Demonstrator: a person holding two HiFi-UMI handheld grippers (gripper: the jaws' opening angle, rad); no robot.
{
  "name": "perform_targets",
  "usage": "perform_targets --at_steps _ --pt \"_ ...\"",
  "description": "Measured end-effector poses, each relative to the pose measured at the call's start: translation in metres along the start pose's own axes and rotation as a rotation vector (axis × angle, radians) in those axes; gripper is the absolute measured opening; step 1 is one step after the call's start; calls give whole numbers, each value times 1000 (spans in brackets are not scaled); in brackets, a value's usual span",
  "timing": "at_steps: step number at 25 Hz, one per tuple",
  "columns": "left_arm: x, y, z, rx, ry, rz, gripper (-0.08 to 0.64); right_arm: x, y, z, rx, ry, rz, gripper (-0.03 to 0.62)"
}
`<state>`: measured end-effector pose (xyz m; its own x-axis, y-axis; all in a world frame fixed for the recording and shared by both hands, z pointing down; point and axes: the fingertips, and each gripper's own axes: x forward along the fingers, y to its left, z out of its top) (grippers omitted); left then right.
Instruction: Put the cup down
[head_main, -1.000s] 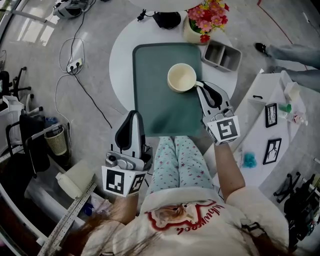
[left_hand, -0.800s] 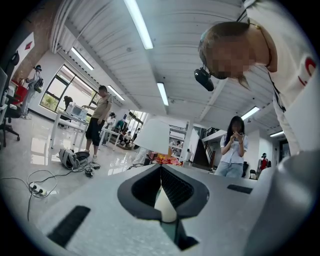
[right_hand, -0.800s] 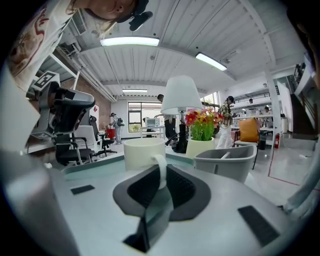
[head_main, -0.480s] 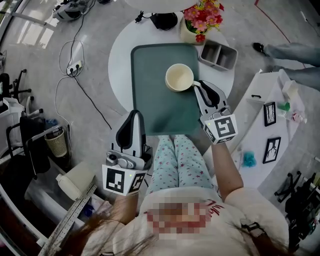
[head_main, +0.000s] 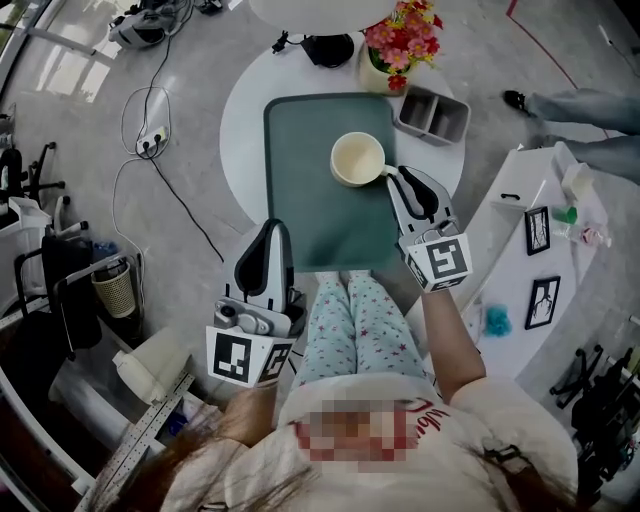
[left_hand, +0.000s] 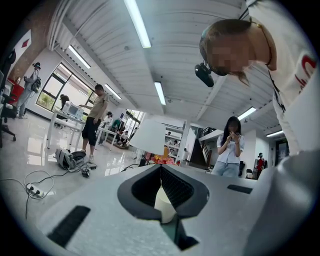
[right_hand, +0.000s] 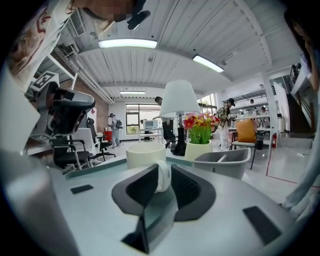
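A cream cup (head_main: 357, 157) stands upright on the green tray (head_main: 310, 215), toward its far right part. My right gripper (head_main: 397, 172) reaches it from the right and is shut on the cup's handle (right_hand: 163, 175); in the right gripper view the cup's body (right_hand: 144, 154) rises just beyond the jaws. My left gripper (head_main: 272, 226) hangs off the table, beside the tray's near left corner and by the person's knee. Its jaws stand together with nothing held (left_hand: 161, 200).
The tray lies on a round white table (head_main: 245, 110). Behind it stand a pot of flowers (head_main: 395, 45), a grey two-part bin (head_main: 433, 115) and a black lamp base (head_main: 328, 45). A white side table with picture frames (head_main: 540, 250) is at the right. Cables run over the floor at the left.
The cup and my right gripper have shifted slightly left on the tray, still together. The left gripper has hardly moved.
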<state>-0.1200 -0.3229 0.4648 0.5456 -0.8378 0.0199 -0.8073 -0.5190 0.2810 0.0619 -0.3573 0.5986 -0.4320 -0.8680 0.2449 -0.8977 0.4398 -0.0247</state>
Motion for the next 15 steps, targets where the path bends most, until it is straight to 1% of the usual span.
perform_targets --at_steps 9,15 --pt "3 -5 3 5 5 -15 14 -14 -5 17 -24 -43 -17 60" --pt "5 -12 14 16 -8 -28 14 -22 -4 55 -33 -106 -22 64"
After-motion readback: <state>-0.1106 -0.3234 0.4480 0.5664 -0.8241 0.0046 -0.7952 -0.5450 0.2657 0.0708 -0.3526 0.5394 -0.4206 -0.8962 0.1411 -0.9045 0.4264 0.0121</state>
